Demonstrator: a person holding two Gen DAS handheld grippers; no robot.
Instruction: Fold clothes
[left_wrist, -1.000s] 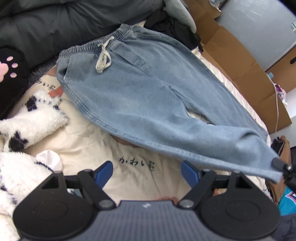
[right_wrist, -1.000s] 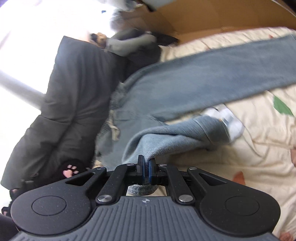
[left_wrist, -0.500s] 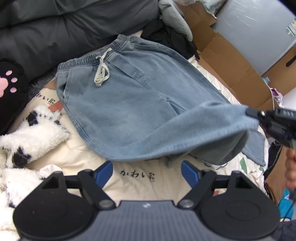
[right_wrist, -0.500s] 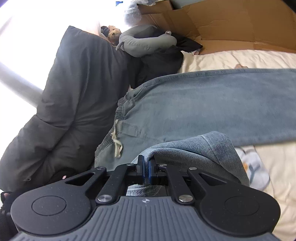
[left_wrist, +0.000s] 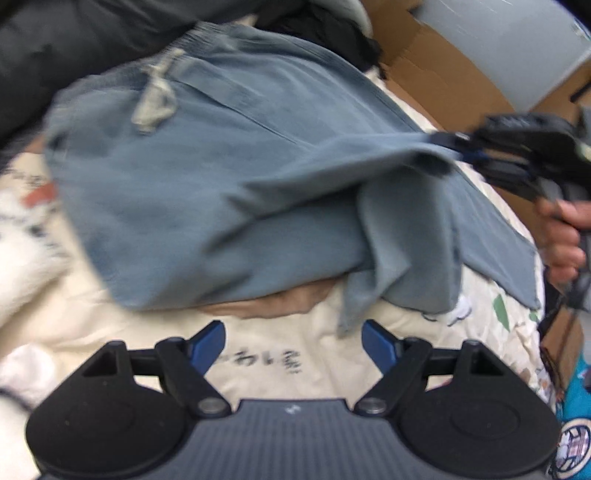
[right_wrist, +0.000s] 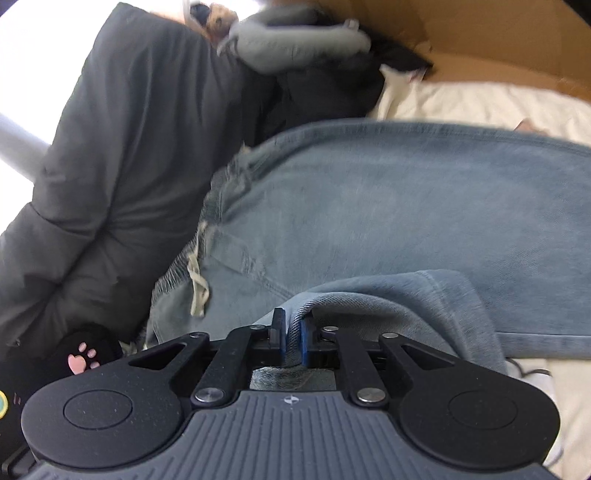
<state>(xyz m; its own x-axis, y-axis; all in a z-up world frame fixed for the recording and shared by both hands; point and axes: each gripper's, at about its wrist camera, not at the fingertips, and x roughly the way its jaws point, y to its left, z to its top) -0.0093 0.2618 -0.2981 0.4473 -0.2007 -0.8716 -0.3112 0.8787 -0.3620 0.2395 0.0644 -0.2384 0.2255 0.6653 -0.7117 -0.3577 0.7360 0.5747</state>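
Light blue jeans with an elastic waist and a pale drawstring lie on a cream bedspread. My right gripper is shut on the hem of one leg and holds it lifted over the rest of the jeans. In the left wrist view the right gripper shows at the right, the leg doubled back toward the waist. My left gripper hangs open near the front of the bed, with nothing between its blue pads.
A dark grey padded quilt lies beyond the waistband. A grey neck pillow and black clothes sit at the far end by cardboard. A black paw-print plush and white fluffy plush lie to the left.
The right gripper has carried the leg hem up and across toward the waistband, so the leg now folds over the jeans. The left gripper stayed open and drew a little closer.
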